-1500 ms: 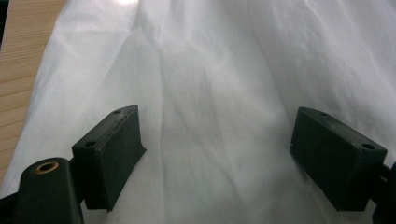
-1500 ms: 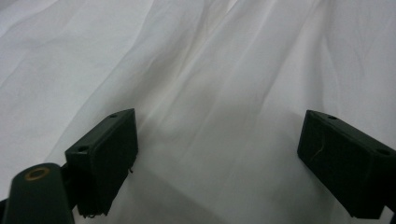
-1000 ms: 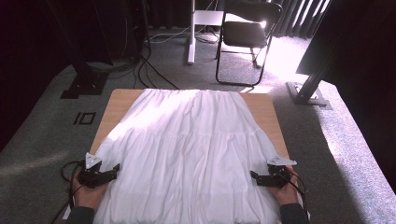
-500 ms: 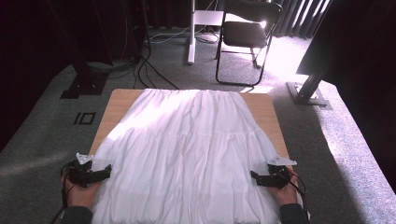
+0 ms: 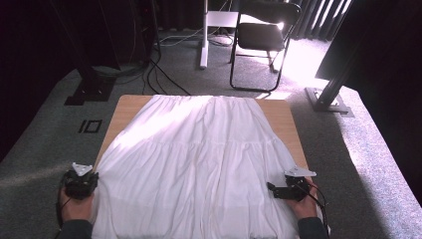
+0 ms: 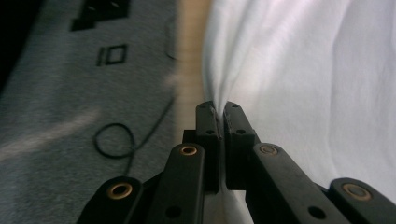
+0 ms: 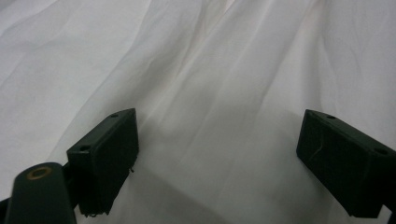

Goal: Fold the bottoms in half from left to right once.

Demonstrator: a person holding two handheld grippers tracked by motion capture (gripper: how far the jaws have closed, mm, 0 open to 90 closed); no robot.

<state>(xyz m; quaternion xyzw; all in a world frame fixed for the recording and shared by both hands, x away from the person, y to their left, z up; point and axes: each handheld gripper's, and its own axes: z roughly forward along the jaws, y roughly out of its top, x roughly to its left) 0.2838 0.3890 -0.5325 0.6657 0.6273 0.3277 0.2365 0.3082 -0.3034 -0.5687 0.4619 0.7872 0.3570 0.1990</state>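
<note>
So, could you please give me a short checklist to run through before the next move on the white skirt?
1. Left tongs shut on the skirt edge: ok, cloth is pinched between the jaws.
2. Right tongs gripping cloth: not ok, the jaws stand wide open over the skirt.
3. Skirt spread flat on the table: ok, only soft folds.
4. Near hem fully on the table: cannot tell, it runs out of the high view.
5. Cable loop on the floor away from the cloth: ok.
</note>
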